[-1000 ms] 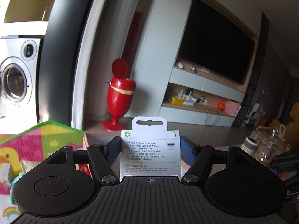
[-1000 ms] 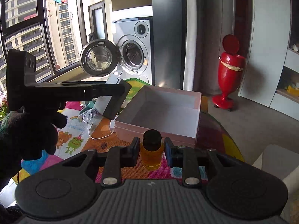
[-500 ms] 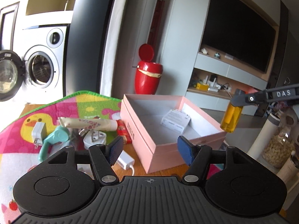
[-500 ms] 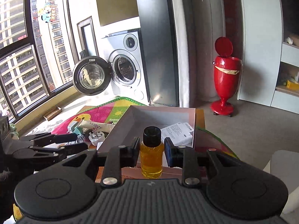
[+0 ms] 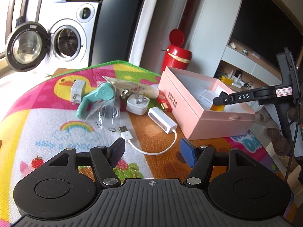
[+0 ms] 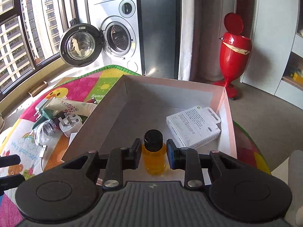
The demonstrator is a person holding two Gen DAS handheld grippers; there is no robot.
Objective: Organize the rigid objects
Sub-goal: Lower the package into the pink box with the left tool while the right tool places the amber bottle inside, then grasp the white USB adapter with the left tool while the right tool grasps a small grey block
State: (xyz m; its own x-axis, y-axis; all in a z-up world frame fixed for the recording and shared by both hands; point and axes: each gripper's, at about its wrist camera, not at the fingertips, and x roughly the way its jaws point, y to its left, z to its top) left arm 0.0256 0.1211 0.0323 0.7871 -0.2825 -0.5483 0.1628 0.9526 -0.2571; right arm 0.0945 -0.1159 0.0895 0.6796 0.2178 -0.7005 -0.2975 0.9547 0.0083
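Over a bright cartoon play mat (image 5: 47, 124) on the table, the left wrist view shows the left hand-held gripper (image 5: 151, 149) with its blue pads wide apart and nothing between them. Just ahead lies a white USB adapter (image 5: 162, 120) with a looped cable, probably light and stiff in the body, best pinched across its short sides, not by the floppy cord. Farther off sit a white wall plug (image 5: 137, 105), a teal plastic tool (image 5: 98, 96), a second white charger (image 5: 76, 90), a soft cosmetic tube (image 5: 132, 87) and a crinkly clear bag (image 5: 106, 111). To the right stands an open pink box (image 5: 212, 124); the right hand-held gripper (image 5: 220, 100) reaches over its far right side, amber glass just visible beneath its tip.

In the right wrist view, the right hand-held gripper (image 6: 153, 151) is clamped on a small amber bottle (image 6: 153, 157) with a black cap (image 6: 153, 139), held upright by its body over the box's near floor. The bottle looks like smooth glass holding liquid, so likely slippery and breakable; it should be set down gently. Right of it inside the pink box (image 6: 230, 124) a white cable package (image 6: 193, 126) lies flat.
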